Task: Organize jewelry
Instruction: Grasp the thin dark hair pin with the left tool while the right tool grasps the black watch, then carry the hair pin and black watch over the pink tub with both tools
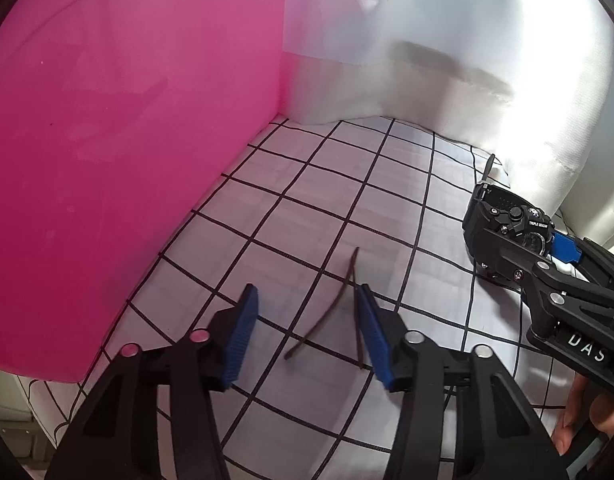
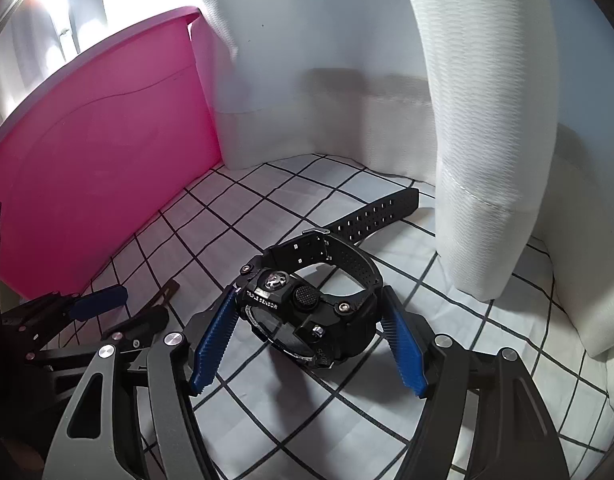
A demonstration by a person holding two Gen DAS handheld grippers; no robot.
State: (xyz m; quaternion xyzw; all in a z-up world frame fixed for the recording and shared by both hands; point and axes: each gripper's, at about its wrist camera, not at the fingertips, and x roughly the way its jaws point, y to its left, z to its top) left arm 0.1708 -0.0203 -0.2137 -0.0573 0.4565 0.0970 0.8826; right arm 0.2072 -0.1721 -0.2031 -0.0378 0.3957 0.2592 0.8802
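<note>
The fingers (image 1: pixel 243 336) of the left gripper (image 1: pixel 307 289) stand moderately apart over the bench, their blue ribbed pads straddling a thin brown hair clip (image 1: pixel 353 264) that lies flat on the checked cloth (image 1: pixel 347 200). The clip's two slim legs fork toward the camera. One leg runs right along the inner face of the right-hand pad, while the other crosses the open gap, so the clip sits between the pads unsqueezed. Beside it, the right gripper (image 2: pixel 308 293) has its fingers spread wide around a chunky black watch (image 2: pixel 307 312). The watch rests tilted on its side on the cloth, its face turned toward the left-hand pad. That pad touches the edge of the case, and the opposite pad stands just beside the band with what looks like a sliver of cloth showing between, so no firm squeeze can be seen. At the lower right edge of the left wrist view, a person's hand (image 1: pixel 587 420) shows behind that gripper. Farther out, the watch's perforated strap (image 2: pixel 371 216) trails flat across the grid toward the back. To the left a glossy pink plastic wall (image 1: pixel 127 160) rises from the cloth's edge, well apart from both items. At the back and right hangs a white curtain (image 2: pixel 487 160), one heavy fold reaching down to the cloth near the strap's end.
</note>
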